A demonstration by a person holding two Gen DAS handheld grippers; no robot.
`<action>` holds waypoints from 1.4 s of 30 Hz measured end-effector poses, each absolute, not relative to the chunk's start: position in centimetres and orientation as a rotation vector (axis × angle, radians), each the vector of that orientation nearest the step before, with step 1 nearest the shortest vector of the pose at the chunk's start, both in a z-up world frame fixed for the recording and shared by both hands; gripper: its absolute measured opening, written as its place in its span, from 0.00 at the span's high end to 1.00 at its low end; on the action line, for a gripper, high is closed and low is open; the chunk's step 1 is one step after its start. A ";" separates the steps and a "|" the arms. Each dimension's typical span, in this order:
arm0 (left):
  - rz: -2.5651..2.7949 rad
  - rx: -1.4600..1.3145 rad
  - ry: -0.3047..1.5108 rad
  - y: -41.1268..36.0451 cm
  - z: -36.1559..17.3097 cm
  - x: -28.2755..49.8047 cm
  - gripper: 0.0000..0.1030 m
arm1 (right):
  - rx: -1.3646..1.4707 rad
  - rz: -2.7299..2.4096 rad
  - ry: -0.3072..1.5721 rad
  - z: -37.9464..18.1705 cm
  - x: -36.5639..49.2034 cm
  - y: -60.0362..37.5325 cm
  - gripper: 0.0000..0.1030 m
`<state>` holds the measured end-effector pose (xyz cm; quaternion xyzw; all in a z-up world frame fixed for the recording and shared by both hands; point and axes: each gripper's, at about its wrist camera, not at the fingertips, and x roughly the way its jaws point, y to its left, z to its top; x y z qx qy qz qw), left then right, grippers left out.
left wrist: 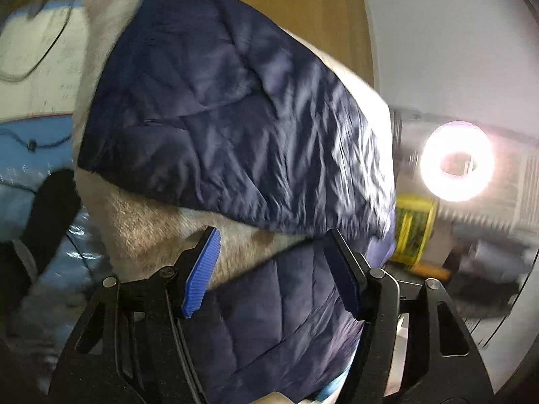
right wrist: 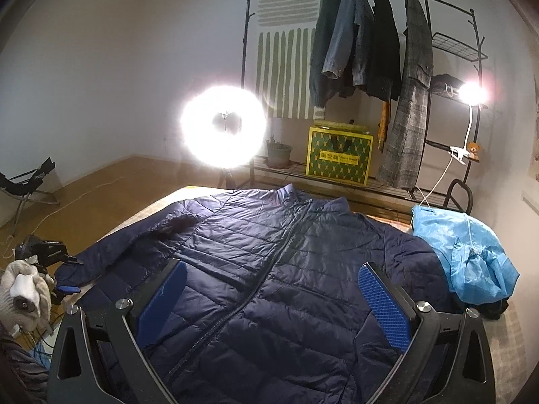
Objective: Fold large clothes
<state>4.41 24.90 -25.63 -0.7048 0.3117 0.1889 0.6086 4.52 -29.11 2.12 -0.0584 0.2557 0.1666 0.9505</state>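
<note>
Navy quilted jacket (right wrist: 269, 269) is laid flat, front up and zipped, on the bed (right wrist: 505, 330), beside a light blue garment (right wrist: 465, 252). It is judged light, puffy, slick-shelled and prone to springing open. Left gripper (left wrist: 269, 269) is half closed around the sleeve cuff (left wrist: 286, 296), though pad contact cannot be confirmed. Right gripper (right wrist: 273, 306) is spread wide above the chest and empty. Seams or hem are judged the best hold
</note>
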 end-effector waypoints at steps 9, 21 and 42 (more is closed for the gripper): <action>0.524 -1.587 0.502 24.7 -26.3 4.5 0.66 | -0.121 0.328 0.562 1.2 5.2 -29.1 0.00; 0.575 -1.176 0.551 24.7 -22.8 5.3 0.98 | -0.125 0.325 0.578 1.0 5.1 -29.3 0.00; 0.116 -0.341 0.651 5.7 -9.1 15.5 0.99 | -0.078 0.273 0.588 1.4 6.3 -30.9 0.00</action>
